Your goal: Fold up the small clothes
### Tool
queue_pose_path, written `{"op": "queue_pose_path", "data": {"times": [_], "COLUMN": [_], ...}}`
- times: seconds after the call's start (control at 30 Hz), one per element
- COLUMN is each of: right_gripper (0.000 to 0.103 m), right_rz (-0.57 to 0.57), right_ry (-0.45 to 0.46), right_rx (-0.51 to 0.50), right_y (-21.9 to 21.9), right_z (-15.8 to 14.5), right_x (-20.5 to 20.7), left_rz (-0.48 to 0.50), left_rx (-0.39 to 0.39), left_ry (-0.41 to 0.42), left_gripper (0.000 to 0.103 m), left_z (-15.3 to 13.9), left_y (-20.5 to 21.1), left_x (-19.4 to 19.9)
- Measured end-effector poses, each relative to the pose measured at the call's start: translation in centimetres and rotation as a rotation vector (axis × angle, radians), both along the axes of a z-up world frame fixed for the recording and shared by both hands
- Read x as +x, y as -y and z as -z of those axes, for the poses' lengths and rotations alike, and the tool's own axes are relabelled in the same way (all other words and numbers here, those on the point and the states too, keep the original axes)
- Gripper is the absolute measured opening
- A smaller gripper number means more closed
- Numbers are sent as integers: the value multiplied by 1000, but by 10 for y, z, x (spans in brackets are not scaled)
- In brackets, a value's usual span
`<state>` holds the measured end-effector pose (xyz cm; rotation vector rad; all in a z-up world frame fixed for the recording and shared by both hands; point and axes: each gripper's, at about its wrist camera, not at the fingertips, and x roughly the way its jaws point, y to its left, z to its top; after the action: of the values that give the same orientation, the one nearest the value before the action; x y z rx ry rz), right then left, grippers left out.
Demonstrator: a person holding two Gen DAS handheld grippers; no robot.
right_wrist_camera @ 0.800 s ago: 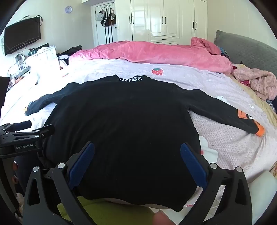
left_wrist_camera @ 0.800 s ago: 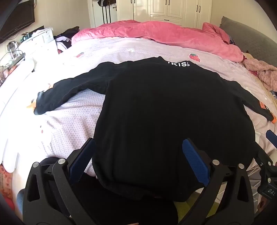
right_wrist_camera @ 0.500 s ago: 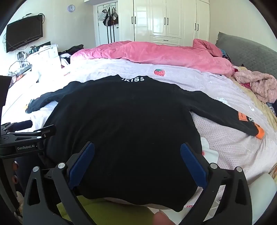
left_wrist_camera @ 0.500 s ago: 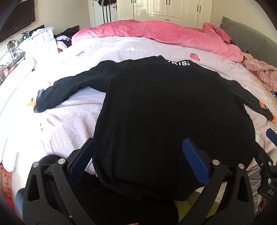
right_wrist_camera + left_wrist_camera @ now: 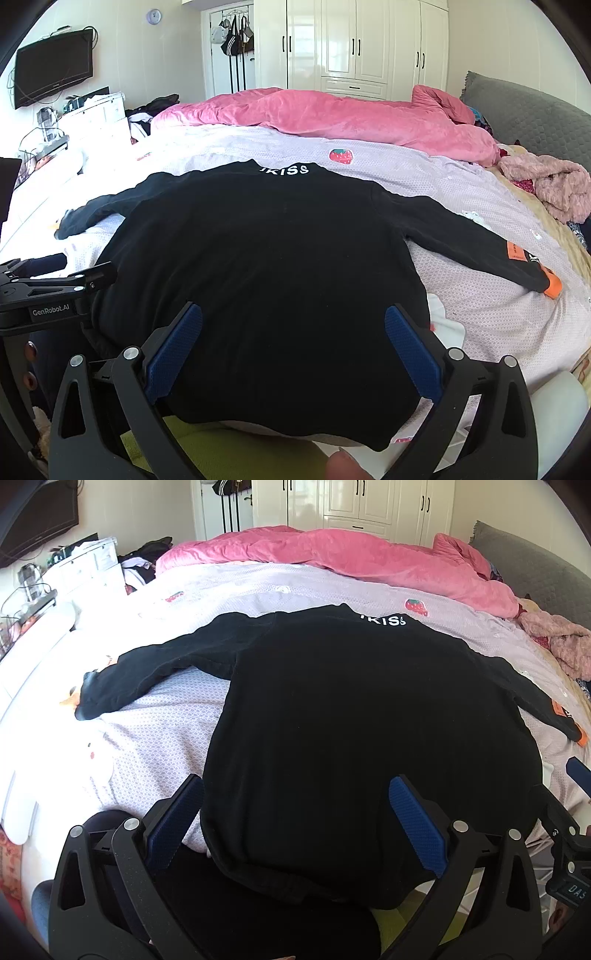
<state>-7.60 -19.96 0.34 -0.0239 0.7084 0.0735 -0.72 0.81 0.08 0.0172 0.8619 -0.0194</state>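
A small black long-sleeved top lies flat on the bed, back up, white letters at its collar far from me and both sleeves spread out. Its right sleeve ends in an orange cuff. My left gripper hovers open above the hem's left part, blue pads wide apart, nothing between them. My right gripper stands open over the hem's right part, likewise holding nothing. The left gripper's body shows at the left edge of the right wrist view.
The bed has a pale lilac patterned sheet. A pink quilt is bunched across the far side, a fluffy pink garment at the right. White wardrobes stand behind, a TV and cluttered shelves at the left.
Both views have tilted slightly upward, so the top sits a little lower in frame. The garment has not moved and both grippers stay wide open.
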Motion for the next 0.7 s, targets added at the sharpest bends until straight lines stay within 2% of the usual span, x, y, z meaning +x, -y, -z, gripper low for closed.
{"op": "queue_pose_path", "data": {"times": [0.7], "right_gripper": [99], "right_rz": [12], "right_ry": [-8], "right_rx": [4], "right_y": [3], "right_z": [1], "right_x": [-1], "left_rz": [2], "left_rx": [3], "left_ry": [13], "left_gripper": [94], "left_z": [-1], "left_y": [0], "left_x": [-4]}}
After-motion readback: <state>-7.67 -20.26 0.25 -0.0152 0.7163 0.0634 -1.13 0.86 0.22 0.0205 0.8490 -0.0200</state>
